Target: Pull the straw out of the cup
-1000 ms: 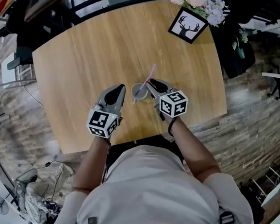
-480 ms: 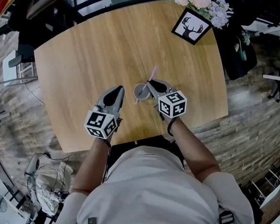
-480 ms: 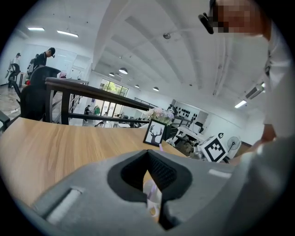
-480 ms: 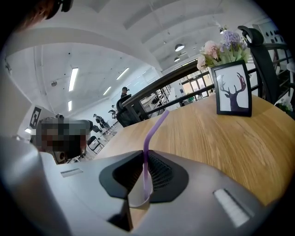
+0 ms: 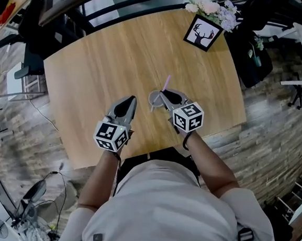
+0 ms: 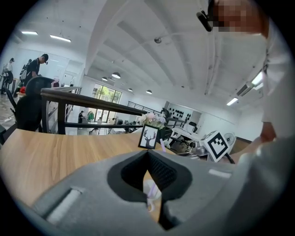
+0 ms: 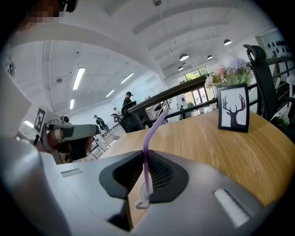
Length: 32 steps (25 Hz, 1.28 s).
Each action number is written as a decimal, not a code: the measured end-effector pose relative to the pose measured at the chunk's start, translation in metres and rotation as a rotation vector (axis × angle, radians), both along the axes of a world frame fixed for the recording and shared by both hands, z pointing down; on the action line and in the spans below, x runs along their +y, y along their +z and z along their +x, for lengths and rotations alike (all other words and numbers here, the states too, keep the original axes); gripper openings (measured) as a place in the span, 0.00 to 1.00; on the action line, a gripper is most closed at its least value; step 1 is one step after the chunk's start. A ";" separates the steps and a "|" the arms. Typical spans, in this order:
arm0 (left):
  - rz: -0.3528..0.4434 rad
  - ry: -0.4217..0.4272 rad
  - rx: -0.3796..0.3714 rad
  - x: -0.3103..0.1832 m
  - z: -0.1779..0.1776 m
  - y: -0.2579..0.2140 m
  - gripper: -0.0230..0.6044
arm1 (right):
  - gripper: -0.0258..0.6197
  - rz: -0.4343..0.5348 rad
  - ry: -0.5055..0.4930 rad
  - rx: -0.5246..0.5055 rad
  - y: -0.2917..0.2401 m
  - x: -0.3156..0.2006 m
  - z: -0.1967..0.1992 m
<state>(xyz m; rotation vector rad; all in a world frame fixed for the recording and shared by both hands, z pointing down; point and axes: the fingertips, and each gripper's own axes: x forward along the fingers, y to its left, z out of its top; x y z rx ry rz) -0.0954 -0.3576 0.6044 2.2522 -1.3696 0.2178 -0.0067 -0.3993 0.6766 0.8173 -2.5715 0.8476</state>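
Observation:
A purple straw point(image 5: 166, 84) slants up and away from a small grey cup point(image 5: 154, 97) near the middle of the wooden table point(image 5: 103, 61). My right gripper point(image 5: 162, 92) is over the cup's right side, shut on the straw. In the right gripper view the straw point(image 7: 148, 138) runs up between the pads and bends to the right above my right gripper point(image 7: 145, 154). My left gripper point(image 5: 128, 98) hovers left of the cup, shut with nothing in it. Through the slit behind the tips of my left gripper point(image 6: 147, 154) shows a pale bit of the cup point(image 6: 152, 189).
A framed deer picture point(image 5: 202, 31) and a bunch of flowers point(image 5: 211, 7) stand at the table's far right corner. A dark railing point(image 5: 98, 2) runs behind the far edge. The near edge lies just under my wrists. Office chairs stand on the floor to the right.
My right gripper has shut on the straw and risen a little with it. My left gripper has also lifted slightly and stays shut.

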 end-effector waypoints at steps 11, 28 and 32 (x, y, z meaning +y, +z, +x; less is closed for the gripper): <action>0.136 0.102 -0.007 0.048 0.003 -0.070 0.04 | 0.11 0.188 0.110 0.009 -0.089 0.047 0.014; 0.344 0.213 0.030 0.150 -0.021 -0.168 0.04 | 0.10 0.433 0.277 -0.024 -0.209 0.156 0.014; 0.344 0.245 0.033 0.171 -0.028 -0.166 0.04 | 0.10 0.469 0.297 0.016 -0.218 0.188 0.010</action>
